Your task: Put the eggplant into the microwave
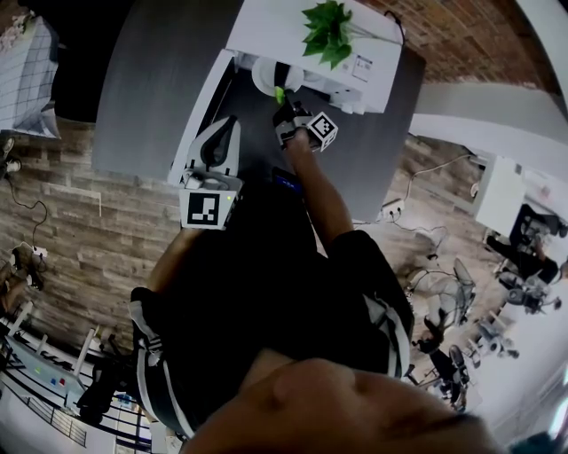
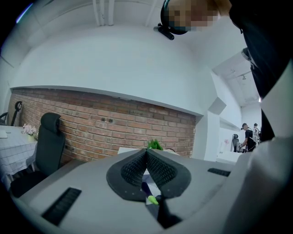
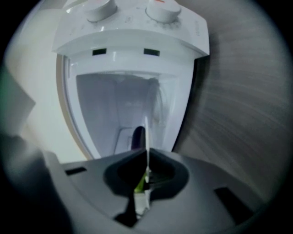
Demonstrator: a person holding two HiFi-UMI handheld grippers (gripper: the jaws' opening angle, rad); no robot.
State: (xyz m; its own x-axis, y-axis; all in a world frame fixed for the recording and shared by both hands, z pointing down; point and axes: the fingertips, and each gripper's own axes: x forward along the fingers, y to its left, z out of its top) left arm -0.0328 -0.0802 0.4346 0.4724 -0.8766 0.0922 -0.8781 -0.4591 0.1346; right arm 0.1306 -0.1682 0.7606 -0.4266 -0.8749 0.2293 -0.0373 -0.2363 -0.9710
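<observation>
Setting: a white microwave [image 1: 266,27] stands on a grey table [image 1: 160,89], with a green plant [image 1: 328,31] on its top
Door: the door [image 1: 202,111] is swung wide to the left in the head view, so the cavity is fully exposed
Eggplant: the eggplant [image 3: 138,137] is off the table, carried by its green stem, its dark body pointing ahead into the mouth of the cavity
Right gripper: the right gripper [image 3: 147,154] is clenched on the stem, with the jaws nearly together around it, and faces the opening from just in front
Left gripper: the left gripper [image 2: 146,153] has its jaws closed together with nothing between them and sits beside the open door, taking no part in the carry
Done so far: door open, eggplant picked up and brought to the threshold of the cavity
Left to do: by the look of it, carry the eggplant deeper in, lower it to the cavity floor, let go of the stem and back the gripper out
Uncertain: whether the tip of the eggplant is already past the door frame cannot be told for sure
</observation>
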